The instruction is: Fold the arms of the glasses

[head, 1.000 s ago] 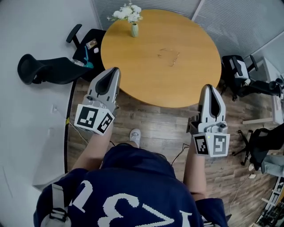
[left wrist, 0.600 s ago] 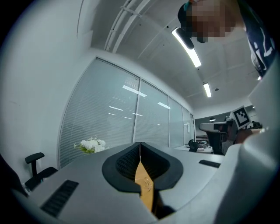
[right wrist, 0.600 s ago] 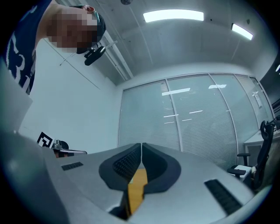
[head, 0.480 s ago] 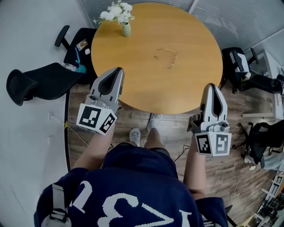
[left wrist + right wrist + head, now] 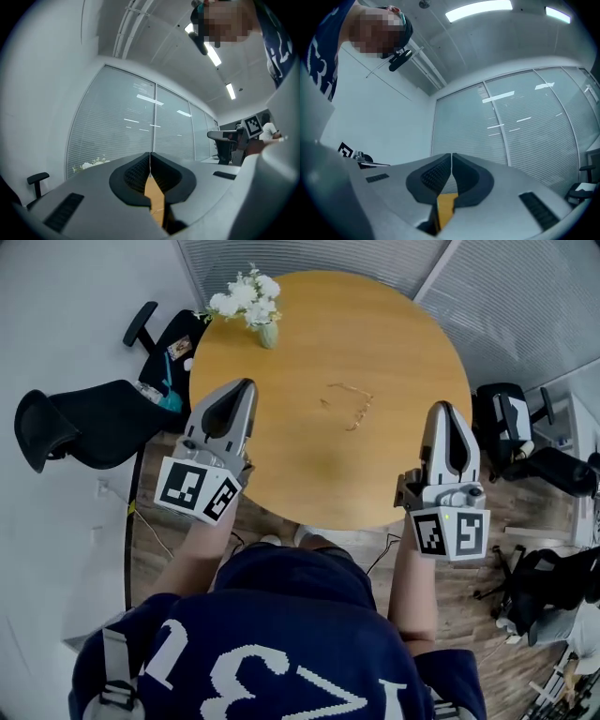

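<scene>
A pair of thin-framed glasses (image 5: 345, 402) lies with its arms spread out on the round wooden table (image 5: 281, 456), near the middle. My left gripper (image 5: 242, 383) hangs over the table's left edge, shut with nothing in it. Over the right edge my right gripper (image 5: 442, 408) is also shut and empty. Both point toward the far side, with the glasses lying between and ahead of them. In the left gripper view the jaws (image 5: 150, 154) meet at the tips. The right gripper view shows the same closed tips (image 5: 452, 155). The glasses appear in neither gripper view.
A small vase of white flowers (image 5: 251, 306) stands at the table's far left rim. A black office chair (image 5: 84, 423) sits on the floor to the left, another chair (image 5: 511, 423) to the right. Glass walls with blinds close the room behind the table.
The person has stepped up to the table. Both grippers, still shut, now reach over its near edge, and the glasses lie closer to them.
</scene>
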Available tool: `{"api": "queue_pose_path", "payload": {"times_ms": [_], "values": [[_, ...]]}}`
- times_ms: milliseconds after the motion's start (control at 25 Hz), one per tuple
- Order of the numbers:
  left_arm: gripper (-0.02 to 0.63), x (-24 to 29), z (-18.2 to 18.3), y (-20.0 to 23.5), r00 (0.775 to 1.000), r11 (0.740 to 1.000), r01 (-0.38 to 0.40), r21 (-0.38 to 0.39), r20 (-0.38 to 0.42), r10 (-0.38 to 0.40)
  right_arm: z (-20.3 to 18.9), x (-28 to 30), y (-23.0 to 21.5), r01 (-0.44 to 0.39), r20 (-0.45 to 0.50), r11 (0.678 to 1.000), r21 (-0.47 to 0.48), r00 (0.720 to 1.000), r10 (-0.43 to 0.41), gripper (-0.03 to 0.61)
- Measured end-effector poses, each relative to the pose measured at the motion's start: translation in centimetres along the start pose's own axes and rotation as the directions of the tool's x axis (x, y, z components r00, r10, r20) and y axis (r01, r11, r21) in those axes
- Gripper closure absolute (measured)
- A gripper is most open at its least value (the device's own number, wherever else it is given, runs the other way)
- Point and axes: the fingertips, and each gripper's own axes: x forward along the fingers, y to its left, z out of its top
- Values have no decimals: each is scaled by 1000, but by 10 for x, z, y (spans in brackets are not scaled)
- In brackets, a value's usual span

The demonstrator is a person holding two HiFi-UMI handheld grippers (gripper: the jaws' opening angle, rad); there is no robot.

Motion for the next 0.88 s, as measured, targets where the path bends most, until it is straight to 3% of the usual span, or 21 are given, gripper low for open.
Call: {"api": "queue_pose_path", "payload": {"times_ms": [120, 280, 440, 640, 760, 880], "values": [[597, 22, -4, 1, 999, 999, -34, 34, -5, 34, -10, 22, -21, -36, -11, 999, 18, 999, 36, 548], [597, 46, -15, 3, 999, 999, -47, 18, -21, 48, -28, 45, -45, -47, -39, 998, 48, 998, 49, 548], [597, 67, -32, 8, 998, 1000, -26, -14, -50, 25, -50, 60, -55, -35, -86, 997, 72, 995, 41, 548], [597, 95, -57, 14, 995, 996, 44, -71, -82, -49, -80, 70, -68, 41, -153, 994, 105, 988, -25, 548], [597, 107, -72, 18, 992, 994, 73, -82, -99, -81, -111, 72, -75, 81, -238, 986, 148, 970, -44, 548], [597, 113, -93, 22, 986, 991, 85, -101, -134, -98, -154, 69, -83, 121, -379, 974, 194, 925, -40, 548]]}}
